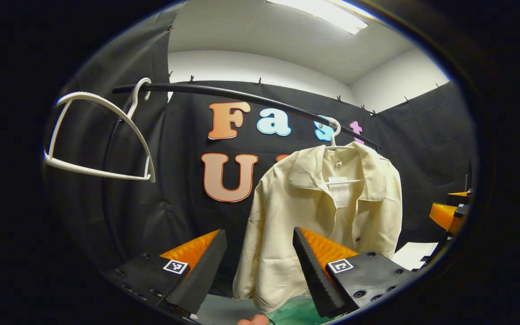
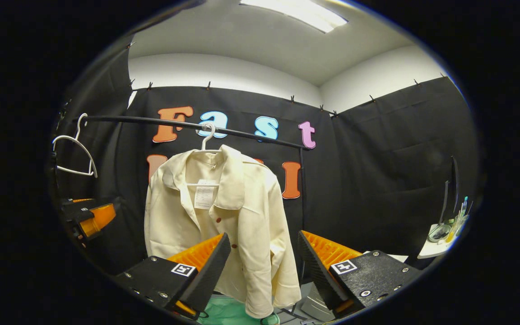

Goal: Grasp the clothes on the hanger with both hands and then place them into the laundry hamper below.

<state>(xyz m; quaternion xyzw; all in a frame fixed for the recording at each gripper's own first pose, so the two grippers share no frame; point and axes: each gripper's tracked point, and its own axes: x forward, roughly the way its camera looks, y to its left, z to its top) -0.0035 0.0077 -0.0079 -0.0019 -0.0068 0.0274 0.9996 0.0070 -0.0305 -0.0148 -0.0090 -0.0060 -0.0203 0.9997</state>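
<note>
Left gripper (image 1: 259, 264) jaws apart, empty; right gripper (image 2: 263, 264) likewise, clear air between fingers. Green laundry hamper (image 1: 303, 313) rim just below. Cream jacket (image 1: 318, 216) ahead on white hanger (image 1: 333, 135), hanging from black rail (image 1: 242, 95); white neck label (image 1: 340, 193) too small to read. Spare hanger (image 1: 102, 135) well apart, at rail's left end.

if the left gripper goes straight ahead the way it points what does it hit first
Most likely the shirt on its hanger. The left gripper is open, and the shirt's sleeve side lies in line between its fingers. Depth is hard to judge, but nothing seems to stand in between.
</note>
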